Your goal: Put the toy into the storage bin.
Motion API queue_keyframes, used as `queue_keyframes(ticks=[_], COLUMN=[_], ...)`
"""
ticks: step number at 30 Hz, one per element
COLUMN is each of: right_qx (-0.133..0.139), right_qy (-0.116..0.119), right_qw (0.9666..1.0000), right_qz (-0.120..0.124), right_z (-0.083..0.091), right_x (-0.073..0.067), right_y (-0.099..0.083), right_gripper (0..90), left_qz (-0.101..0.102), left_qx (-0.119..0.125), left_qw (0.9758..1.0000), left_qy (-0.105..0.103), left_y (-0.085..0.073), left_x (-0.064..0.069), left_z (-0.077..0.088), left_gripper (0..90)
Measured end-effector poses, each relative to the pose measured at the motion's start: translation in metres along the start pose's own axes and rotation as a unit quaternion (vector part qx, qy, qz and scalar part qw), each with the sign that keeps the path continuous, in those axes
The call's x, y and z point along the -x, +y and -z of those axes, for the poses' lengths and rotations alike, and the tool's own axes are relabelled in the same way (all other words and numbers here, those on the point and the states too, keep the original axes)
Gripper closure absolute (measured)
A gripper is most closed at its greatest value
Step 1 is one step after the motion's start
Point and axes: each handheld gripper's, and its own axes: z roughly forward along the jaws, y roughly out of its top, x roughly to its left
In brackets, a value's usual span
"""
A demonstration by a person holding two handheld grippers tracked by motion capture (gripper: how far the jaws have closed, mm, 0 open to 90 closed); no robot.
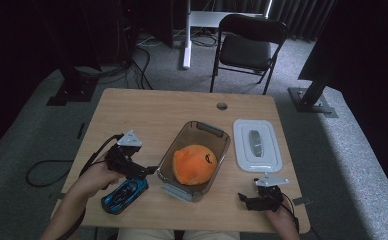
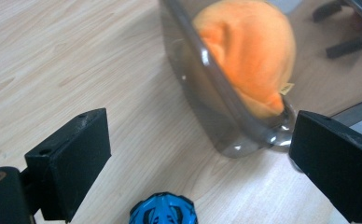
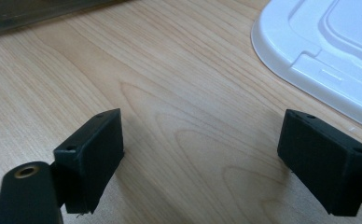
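With the orange plush toy (image 1: 194, 164) lying inside the smoky clear plastic tub (image 1: 217, 137) mid-worktop, my left tongs (image 1: 149, 171) hang spread above the blue toy car (image 1: 124, 194) at the tub's eight o'clock, likely my next pick, while my right tongs (image 1: 247, 196) rest spread, empty.

- Left gripper (image 1: 149, 171): jaws spread; smoky container (image 1: 194, 160) wall just ahead, blue toy car (image 1: 124, 194) directly beneath; bare table (image 1: 132, 115) lies to the far left
- Right gripper (image 1: 247, 198): jaws spread over bare wood; white lid (image 1: 256, 145) near, ahead; container to its left
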Motion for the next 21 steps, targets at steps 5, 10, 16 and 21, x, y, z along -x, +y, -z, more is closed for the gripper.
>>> queue_keyframes(ticks=[5, 10, 16, 21], right_qx=[-0.001, -0.001, -0.002, -0.002], right_qy=[-0.001, -0.002, -0.003, -0.004], right_qw=[1.0, 1.0, 1.0, 1.0], right_qz=[-0.002, 0.0, 0.002, 0.003], right_z=[0.0, 0.0, 0.0, 0.0], right_x=[0.0, 0.0, -0.001, -0.001], right_y=[0.0, 0.0, 0.0, 0.0], right_gripper=[13.9, 13.9, 13.8, 13.3], left_qz=[-0.023, 0.007, 0.015, 0.047], left_qx=[0.023, 0.012, -0.058, -0.077], left_qw=[0.9993, 0.9991, 0.9974, 0.9951], left_qy=[0.019, 0.039, 0.039, 0.04], left_y=[-0.021, -0.043, -0.071, -0.087], left_x=[-0.006, -0.008, -0.007, -0.009], left_z=[0.001, 0.0, -0.006, -0.009], left_gripper=[20.9, 19.8, 11.9, 10.0])
